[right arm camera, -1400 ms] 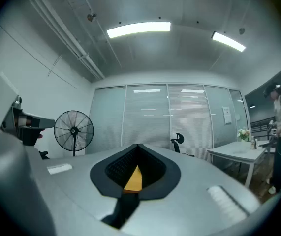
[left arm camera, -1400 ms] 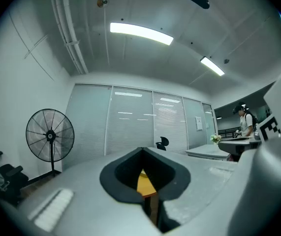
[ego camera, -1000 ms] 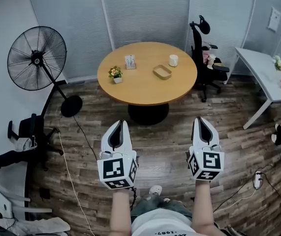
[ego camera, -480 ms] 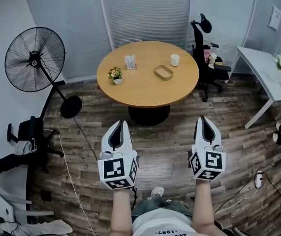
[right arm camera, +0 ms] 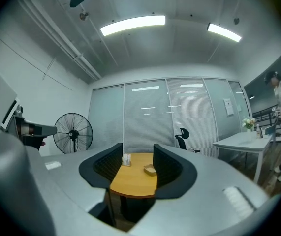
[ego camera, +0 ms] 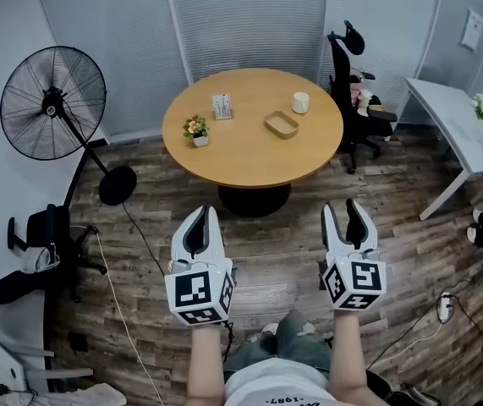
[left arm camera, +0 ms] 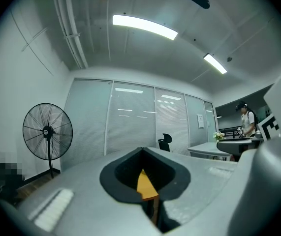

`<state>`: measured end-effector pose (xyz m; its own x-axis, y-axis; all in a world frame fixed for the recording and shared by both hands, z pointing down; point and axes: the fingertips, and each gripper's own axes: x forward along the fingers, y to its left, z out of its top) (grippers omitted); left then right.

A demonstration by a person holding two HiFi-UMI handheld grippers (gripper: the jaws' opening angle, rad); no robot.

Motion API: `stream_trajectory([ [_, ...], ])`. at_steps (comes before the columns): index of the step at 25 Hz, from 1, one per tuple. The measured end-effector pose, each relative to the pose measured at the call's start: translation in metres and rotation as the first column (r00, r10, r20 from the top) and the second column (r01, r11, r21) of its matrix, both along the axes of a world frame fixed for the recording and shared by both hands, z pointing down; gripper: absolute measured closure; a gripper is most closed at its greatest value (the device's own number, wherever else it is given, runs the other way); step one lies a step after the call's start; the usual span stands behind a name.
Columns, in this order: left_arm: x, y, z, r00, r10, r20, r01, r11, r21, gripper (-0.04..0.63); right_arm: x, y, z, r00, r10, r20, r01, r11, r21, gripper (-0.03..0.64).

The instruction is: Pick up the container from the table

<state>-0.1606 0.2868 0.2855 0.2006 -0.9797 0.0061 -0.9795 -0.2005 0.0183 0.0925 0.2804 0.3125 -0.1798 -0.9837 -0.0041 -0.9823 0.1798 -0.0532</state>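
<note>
Container (ego camera: 280,124) sits untouched on the far table (ego camera: 224,166), well ahead of me: left gripper (ego camera: 205,213) pressed together, right gripper (ego camera: 343,208) just opened and empty, so approach and grasp remain.

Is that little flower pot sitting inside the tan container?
No, the flower pot stands on the round table well left of the container, with bare tabletop between them.

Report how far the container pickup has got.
Done: nothing yet; the container sits on the table, untouched. In hand: both grippers are short of the table; the right gripper has just been opening its jaws, nothing between them; the left gripper is shut. Left: reach, grip, lift.
</note>
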Motion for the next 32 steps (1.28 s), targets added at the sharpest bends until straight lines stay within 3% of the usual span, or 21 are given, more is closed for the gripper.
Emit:
stream_trajectory([
  [11, -0.002, -0.041, 0.011, 1.0, -0.015, -0.016, 0.015, 0.999, -0.03, 0.595, -0.001, -0.043, 0.011, 1.0, -0.023, 0.012, 0.023, 0.999, -0.049, 0.301],
  [32, 0.029, -0.212, 0.014, 0.989, -0.149, -0.022, 0.149, 0.988, -0.035, 0.595, 0.033, -0.251, 0.016, 0.99, -0.137, 0.014, 0.138, 0.989, -0.062, 0.304],
])
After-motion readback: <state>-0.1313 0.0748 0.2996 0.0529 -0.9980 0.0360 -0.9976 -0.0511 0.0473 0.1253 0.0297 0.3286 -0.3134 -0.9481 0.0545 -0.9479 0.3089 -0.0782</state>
